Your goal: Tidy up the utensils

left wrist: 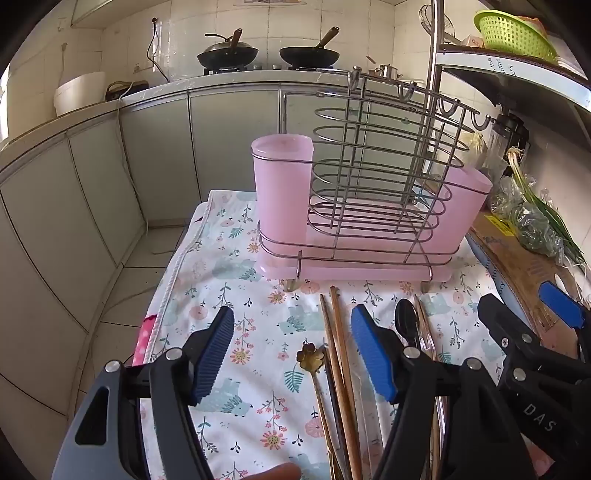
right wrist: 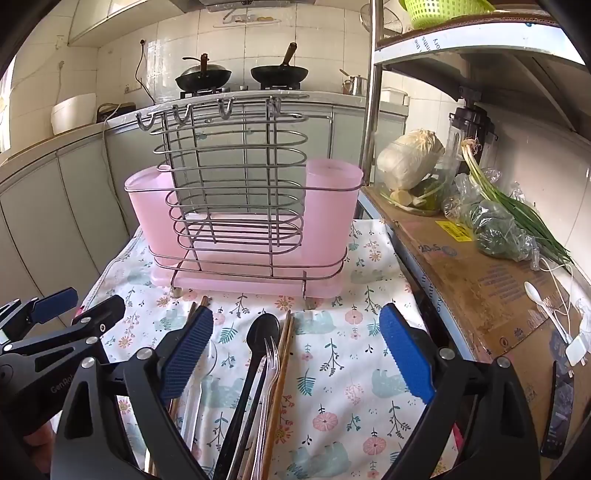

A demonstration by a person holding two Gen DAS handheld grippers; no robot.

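A wire utensil rack [left wrist: 373,177] with two pink cups [left wrist: 282,184] and a pink drip tray stands on a floral cloth [left wrist: 243,306]; it also shows in the right wrist view [right wrist: 236,206]. In front of it lie wooden chopsticks [left wrist: 338,350], a gold flower-handled spoon [left wrist: 312,360], a black spoon [right wrist: 255,354], a clear plastic fork [right wrist: 271,365] and more chopsticks [right wrist: 284,354]. My left gripper [left wrist: 293,354] is open and empty above the gold spoon and chopsticks. My right gripper [right wrist: 295,354] is open and empty above the black spoon and fork.
A metal shelf on the right holds cardboard [right wrist: 476,273], bagged greens [right wrist: 495,225], a cabbage [right wrist: 410,158] and a white plastic spoon [right wrist: 533,291]. A green basket [left wrist: 513,33] sits on top. A counter with two woks [left wrist: 229,53] runs behind. The cloth's left edge drops to the floor.
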